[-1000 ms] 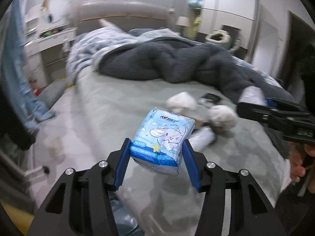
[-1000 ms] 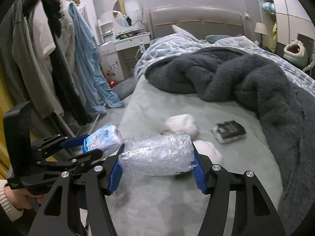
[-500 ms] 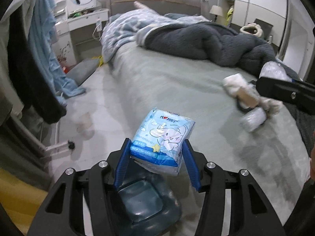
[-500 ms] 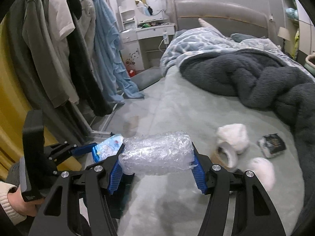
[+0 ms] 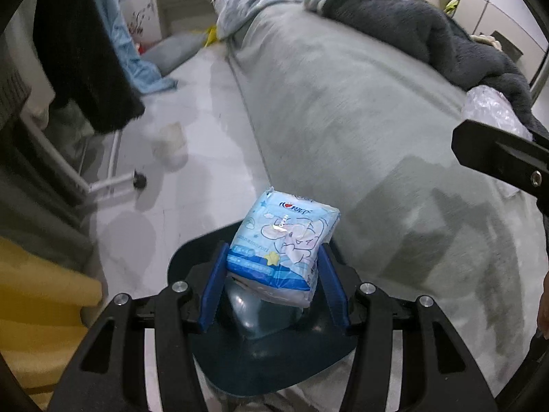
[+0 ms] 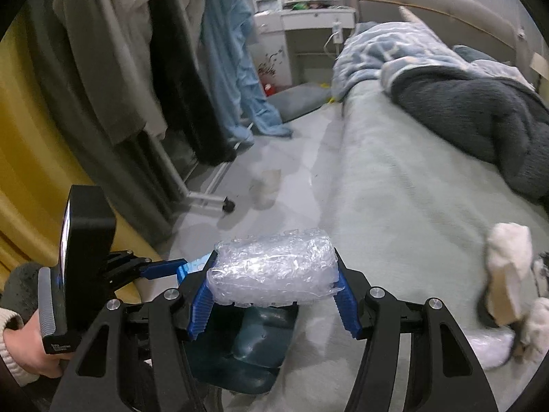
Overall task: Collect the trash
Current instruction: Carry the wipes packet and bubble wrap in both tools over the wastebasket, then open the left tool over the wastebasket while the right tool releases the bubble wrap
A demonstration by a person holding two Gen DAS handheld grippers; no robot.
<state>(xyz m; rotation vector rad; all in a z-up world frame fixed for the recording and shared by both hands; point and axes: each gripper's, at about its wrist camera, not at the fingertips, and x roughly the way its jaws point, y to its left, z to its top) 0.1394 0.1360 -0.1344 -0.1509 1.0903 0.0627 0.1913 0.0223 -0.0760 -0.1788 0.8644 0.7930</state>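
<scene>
My left gripper (image 5: 272, 290) is shut on a light-blue tissue pack (image 5: 283, 247) and holds it right above a dark teal trash bin (image 5: 267, 353) on the floor by the bed. My right gripper (image 6: 272, 300) is shut on a roll of clear bubble wrap (image 6: 272, 269), just above the same bin (image 6: 254, 346). The left gripper also shows at the left of the right wrist view (image 6: 164, 269). The bubble wrap also shows at the right edge of the left wrist view (image 5: 490, 110).
The grey-green bed (image 5: 360, 110) carries a dark fuzzy blanket (image 6: 480, 110) and white fluffy items (image 6: 507, 274) at the right. Clothes hang on a wheeled rack (image 6: 206, 202) to the left. A yellow curtain (image 6: 31, 158) is at the far left.
Both grippers have swung left and down from over the bed to above the bin, each keeping hold of its item. The bin now fills the space under the fingers.
</scene>
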